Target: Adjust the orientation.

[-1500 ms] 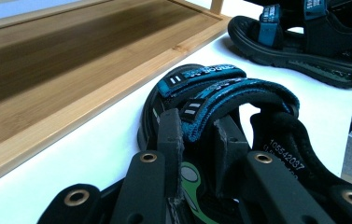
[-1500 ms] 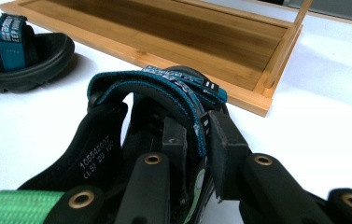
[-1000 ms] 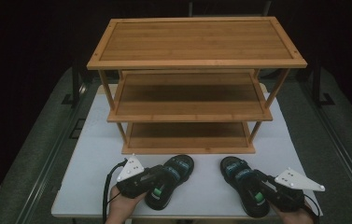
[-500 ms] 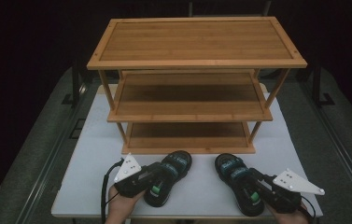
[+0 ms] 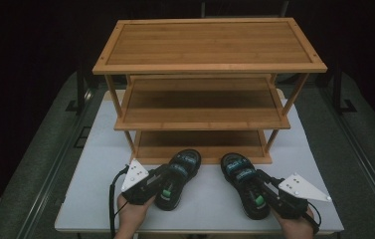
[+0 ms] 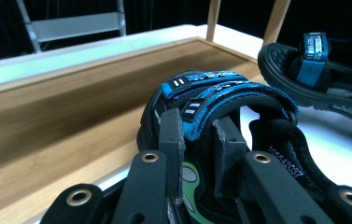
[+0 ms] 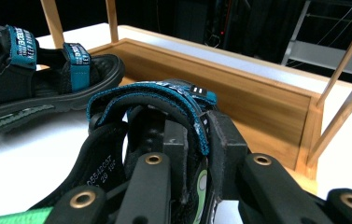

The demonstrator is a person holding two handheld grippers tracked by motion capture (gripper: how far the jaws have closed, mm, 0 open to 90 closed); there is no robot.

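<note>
Two black sandals with blue straps and green insoles lie on the white table in front of a three-tier bamboo shoe rack (image 5: 210, 67). My left gripper (image 5: 166, 180) (image 6: 197, 140) is shut on a blue strap of the left sandal (image 5: 181, 172) (image 6: 211, 93), whose toe points at the rack's bottom shelf (image 5: 200, 145). My right gripper (image 5: 263, 193) (image 7: 200, 140) is shut on a blue strap of the right sandal (image 5: 242, 177) (image 7: 155, 98). Each gripper view also shows the other sandal (image 6: 313, 70) (image 7: 38, 79) beside it.
The rack's bottom shelf (image 6: 71, 107) (image 7: 239, 93) lies just beyond the sandals' toes, with slim wooden posts (image 5: 297, 92) at its corners. The table (image 5: 90, 199) has bare room left and right of the hands. Dark floor surrounds it.
The right gripper has carried its sandal a little forward and left, toward the rack. The left gripper and its sandal have barely shifted.
</note>
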